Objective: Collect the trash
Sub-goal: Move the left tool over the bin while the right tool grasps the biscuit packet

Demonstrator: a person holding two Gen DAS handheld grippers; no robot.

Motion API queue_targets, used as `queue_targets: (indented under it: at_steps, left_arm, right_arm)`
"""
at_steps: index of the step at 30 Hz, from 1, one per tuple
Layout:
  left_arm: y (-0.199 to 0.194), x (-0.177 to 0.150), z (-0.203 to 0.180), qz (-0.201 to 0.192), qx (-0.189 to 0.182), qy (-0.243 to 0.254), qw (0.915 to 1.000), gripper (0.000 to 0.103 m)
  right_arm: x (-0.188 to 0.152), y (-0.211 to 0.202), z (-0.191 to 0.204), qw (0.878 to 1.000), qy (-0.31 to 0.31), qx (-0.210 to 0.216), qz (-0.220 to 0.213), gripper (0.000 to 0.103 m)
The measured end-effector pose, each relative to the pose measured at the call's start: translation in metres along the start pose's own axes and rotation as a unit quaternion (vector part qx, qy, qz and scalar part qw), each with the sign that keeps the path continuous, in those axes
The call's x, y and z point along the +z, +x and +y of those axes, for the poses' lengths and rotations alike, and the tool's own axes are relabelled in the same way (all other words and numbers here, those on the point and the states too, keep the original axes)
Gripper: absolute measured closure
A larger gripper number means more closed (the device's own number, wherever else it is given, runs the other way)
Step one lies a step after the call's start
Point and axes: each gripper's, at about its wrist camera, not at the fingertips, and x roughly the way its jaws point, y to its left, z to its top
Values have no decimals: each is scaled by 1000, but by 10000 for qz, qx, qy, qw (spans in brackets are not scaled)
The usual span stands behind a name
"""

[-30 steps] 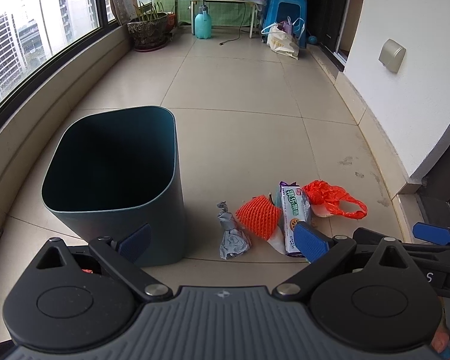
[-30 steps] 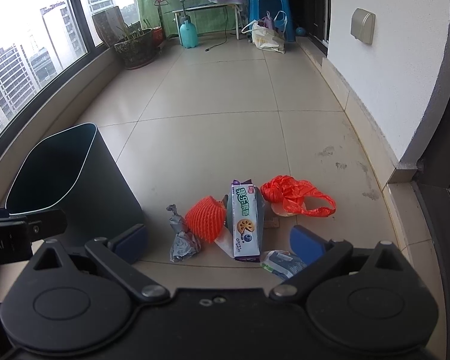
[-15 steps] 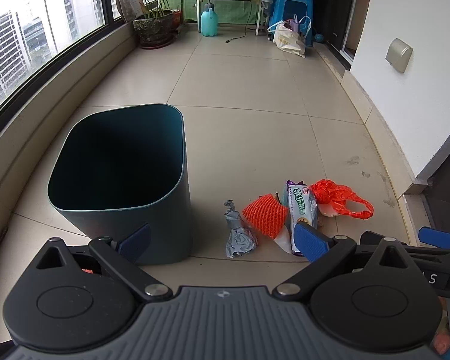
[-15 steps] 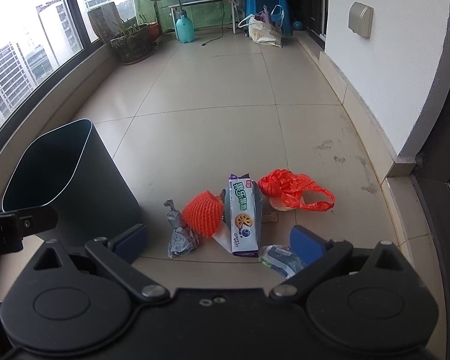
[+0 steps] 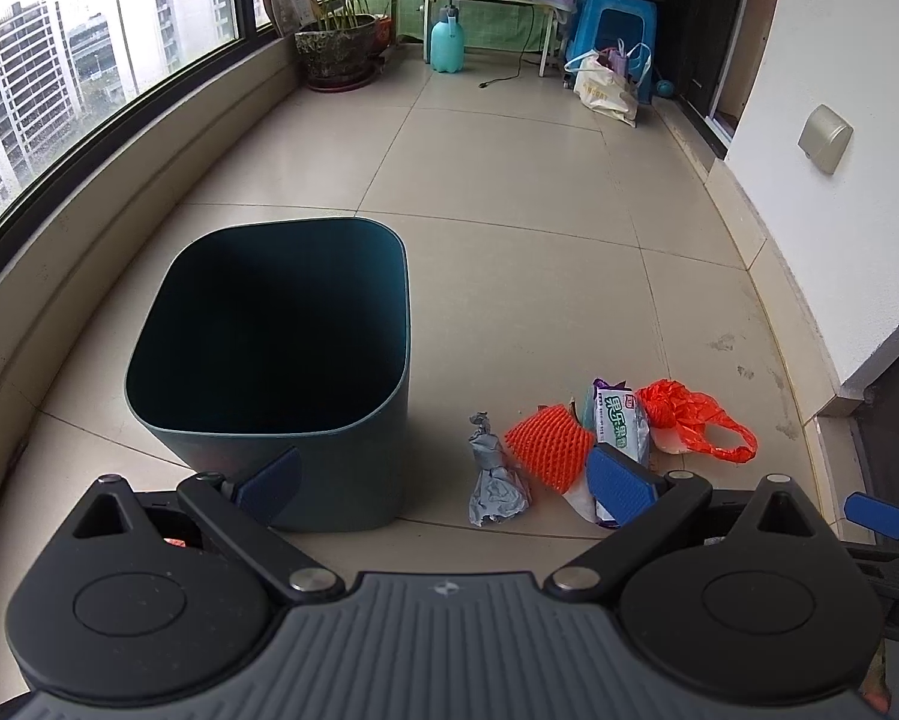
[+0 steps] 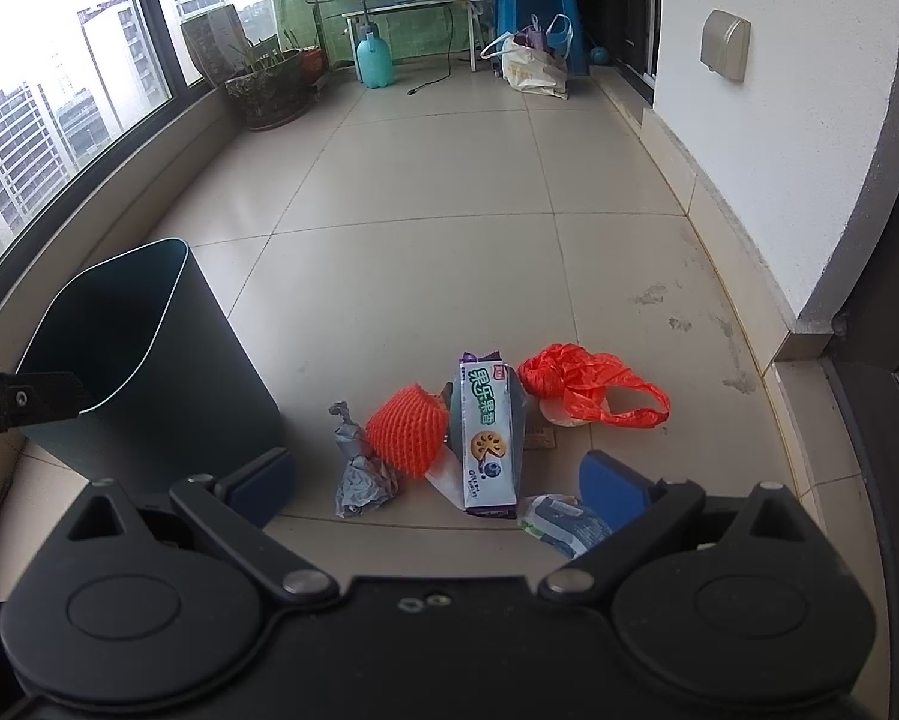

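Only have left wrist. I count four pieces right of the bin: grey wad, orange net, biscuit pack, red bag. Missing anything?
Observer: Yes, a fifth. A small blue-green wrapper lies nearer the cameras than the biscuit pack, partly hidden behind the right finger of the right hand-held gripper.
Operator: State of that gripper? I see one blue pad only.
Observer: Open, jaws wide apart, nothing between them.
Operator: Anything else near the pack?
Observer: A small brown scrap lies on the floor just right of the pack, below the red bag.
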Motion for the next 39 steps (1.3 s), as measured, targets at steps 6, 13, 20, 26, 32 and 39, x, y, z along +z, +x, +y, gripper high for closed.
queue_targets:
  at_steps: [6,13,20,26,32,39]
  left_arm:
    - [9,43,61,244,473,-586,9969,2]
    - [54,77,134,536,1408,-959,9839,10]
    - [104,83,185,919,1838,-1332,9695,27]
    - [137,77,203,1205,1887,-1386,9647,44]
    - [158,70,199,1523,1838,-1438,9604,60]
    - [170,69,195,1609,1618,-1571,9609,71]
  right_arm:
    - [14,10,-8,9994,-215,-270,102,2]
    - [44,47,-30,9958,-510,-196,731,2]
    - [69,96,-47,9921,-488,-18,1157,3]
    - [60,158,-59,9792,-794,114,1864,5]
    - [40,224,-65,9674,-932,-22,2356,11]
    - [35,290,-64,9682,-251,68,2489,15]
